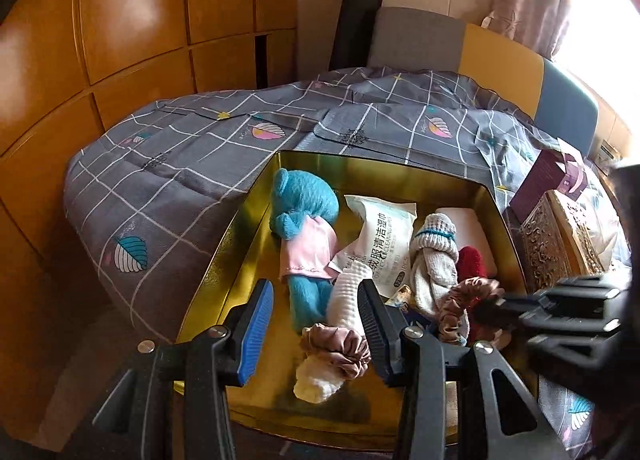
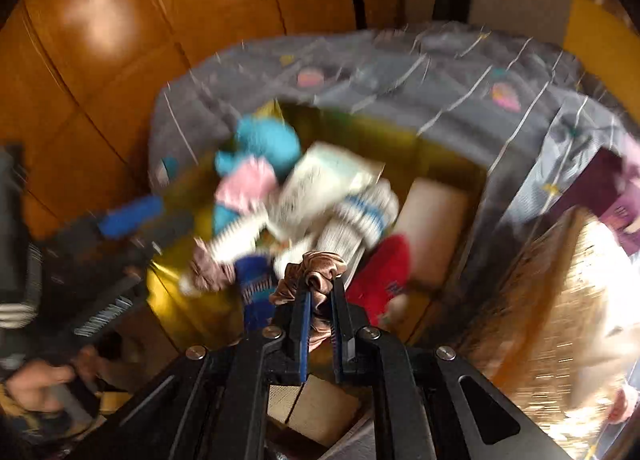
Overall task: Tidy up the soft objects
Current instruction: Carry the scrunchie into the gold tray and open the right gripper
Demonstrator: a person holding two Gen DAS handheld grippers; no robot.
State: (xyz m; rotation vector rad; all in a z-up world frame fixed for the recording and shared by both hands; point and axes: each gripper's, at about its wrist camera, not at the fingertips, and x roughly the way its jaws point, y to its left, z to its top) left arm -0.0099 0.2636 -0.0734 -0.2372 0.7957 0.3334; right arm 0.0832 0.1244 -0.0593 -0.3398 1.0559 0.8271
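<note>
Left wrist view: my left gripper (image 1: 316, 312) hangs spread over the gold tin (image 1: 240, 236), a white rolled cloth (image 1: 346, 296) and a brown scrunchie (image 1: 340, 348) between its fingers. A blue plush bear (image 1: 300, 220) lies far left.

Right wrist view: blurred. My right gripper (image 2: 322, 292) pinches a second brown scrunchie (image 2: 316, 272) above the tin's near right area.

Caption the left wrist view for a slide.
Open left hand-held gripper hovers over a gold tin holding a blue plush bear, socks and scrunchies.
</note>
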